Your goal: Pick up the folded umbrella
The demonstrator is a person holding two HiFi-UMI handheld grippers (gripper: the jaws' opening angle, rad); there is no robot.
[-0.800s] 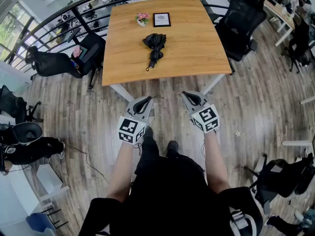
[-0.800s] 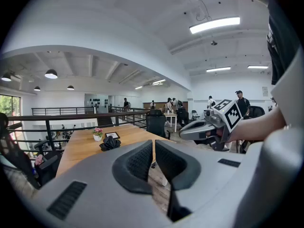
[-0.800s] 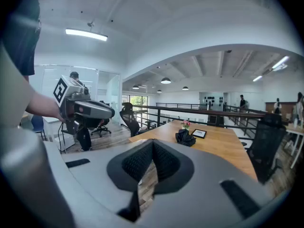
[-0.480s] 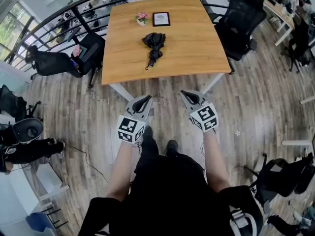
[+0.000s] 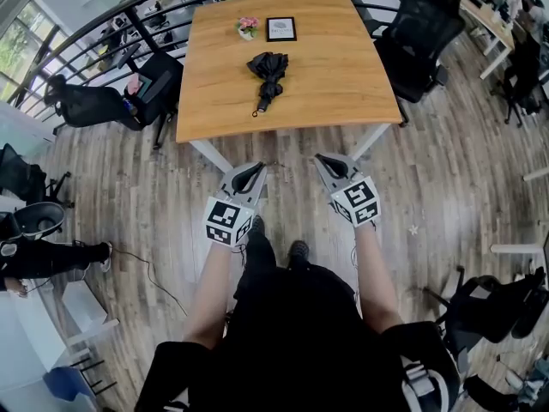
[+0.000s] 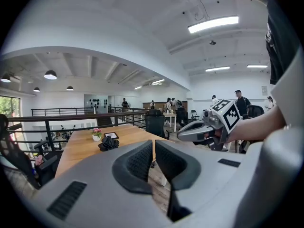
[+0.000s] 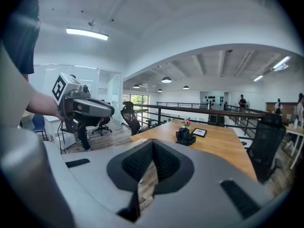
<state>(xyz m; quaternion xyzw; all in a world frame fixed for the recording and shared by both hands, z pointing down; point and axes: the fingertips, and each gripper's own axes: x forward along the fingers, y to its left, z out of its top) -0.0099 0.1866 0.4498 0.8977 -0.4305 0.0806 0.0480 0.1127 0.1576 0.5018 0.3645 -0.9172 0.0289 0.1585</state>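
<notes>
We stood facing a square wooden worktop [image 5: 343, 75], looking steeply down, with a gripper in each hand. The black folded umbrella [image 5: 268, 69] lay on the worktop, roughly at its middle. Its bunched canopy was on the side away from us and its narrow end pointed at the near edge. Just beyond it, close to the far edge, stood a small flower pot [image 5: 248, 29] with pink blooms. Beside the pot was a dark picture frame [image 5: 281, 29].

The left gripper [image 5: 256, 169] and the right gripper [image 5: 320, 159] hung side by side over the wooden floor [image 5: 446, 178]. They were short of the worktop's near edge and well apart from the umbrella. Both pointed forward toward the worktop and slightly down. The left gripper's jaws were drawn together, with only a thin slit between the pads and nothing in it. The right gripper's jaws were pressed together too and held nothing.

A black office chair [image 5: 425, 33] stood at the worktop's right side and another dark chair [image 5: 154, 84] at its left. A black railing [image 6: 47, 132] ran behind the left and far sides.
</notes>
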